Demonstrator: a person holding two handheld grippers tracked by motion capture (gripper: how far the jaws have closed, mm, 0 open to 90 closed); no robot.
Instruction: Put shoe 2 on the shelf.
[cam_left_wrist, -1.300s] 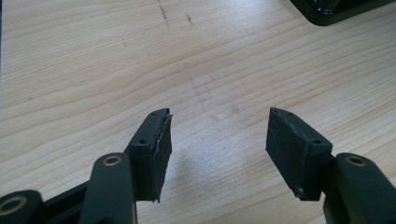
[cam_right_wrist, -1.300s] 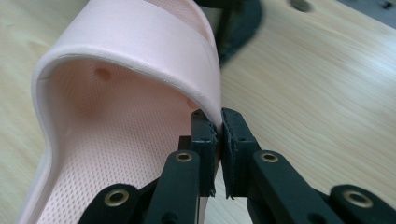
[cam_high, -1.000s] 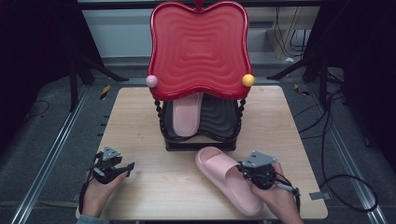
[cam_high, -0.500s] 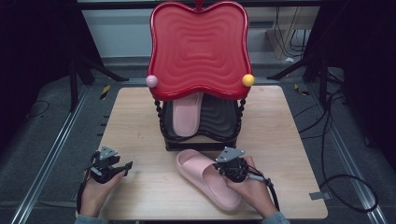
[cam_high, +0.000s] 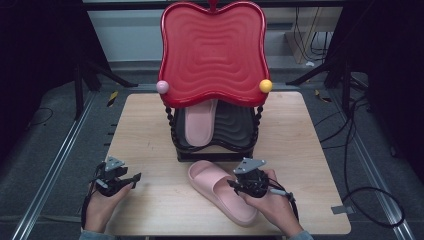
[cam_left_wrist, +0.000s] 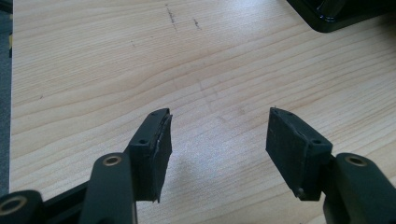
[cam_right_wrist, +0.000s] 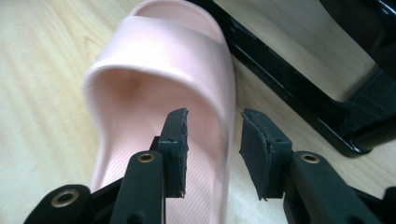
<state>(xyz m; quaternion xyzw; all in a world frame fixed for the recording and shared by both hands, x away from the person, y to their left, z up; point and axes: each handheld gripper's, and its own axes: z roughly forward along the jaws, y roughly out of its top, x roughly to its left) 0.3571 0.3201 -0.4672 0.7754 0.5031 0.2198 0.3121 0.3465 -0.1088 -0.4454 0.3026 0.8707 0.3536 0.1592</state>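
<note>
A red rack (cam_high: 212, 55) stands at the back of the table (cam_high: 310, 145). Before it lies a pink slipper (cam_high: 217, 192), soft, open-toed, ribbed inside. The right gripper (cam_right_wrist: 214, 140) has just been opening, its jaws straddling the slipper's edge, released. The left gripper (cam_left_wrist: 217, 140) gapes empty.

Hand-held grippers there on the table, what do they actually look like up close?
Each hand-held gripper, left and right, is black, with two flat arms joined by brass-coloured rivets and ending in blocky black pads with worn, frayed edges. A grey three-cornered plate sits on top of each. A black cable trails back over the right hand. Grey-blue sleeve cuffs show at the wrists.
</note>
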